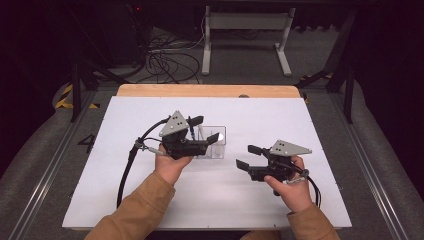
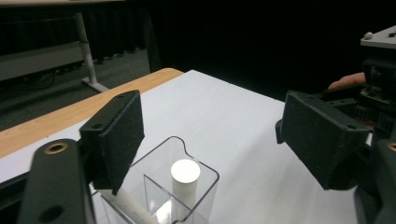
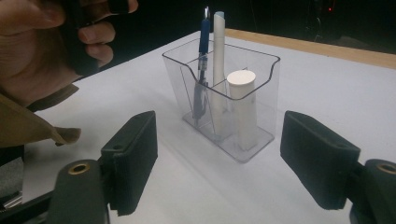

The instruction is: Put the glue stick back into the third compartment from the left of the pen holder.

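Note:
A clear plastic pen holder (image 1: 218, 148) stands mid-table on the white board. In the right gripper view the holder (image 3: 266, 79) contains a blue pen (image 3: 204, 42), a slim white pen (image 3: 218, 42) and a thick white cylinder (image 3: 243, 102), all upright or leaning. My left gripper (image 1: 206, 129) hovers just over the holder with its jaws open. Between its pads I look down on the cylinder's top (image 2: 185, 171) and the white pen (image 2: 133, 207), touching neither. My right gripper (image 1: 248, 157) is open and empty, to the right of the holder and pointing at it (image 3: 219, 168).
The white board (image 1: 150, 190) covers a wooden table whose far edge (image 1: 200, 90) shows. Beyond it are a white desk frame (image 1: 245, 30) and floor cables (image 1: 165, 62). A hand (image 3: 37, 42) with a brown sleeve holds the left gripper near the holder.

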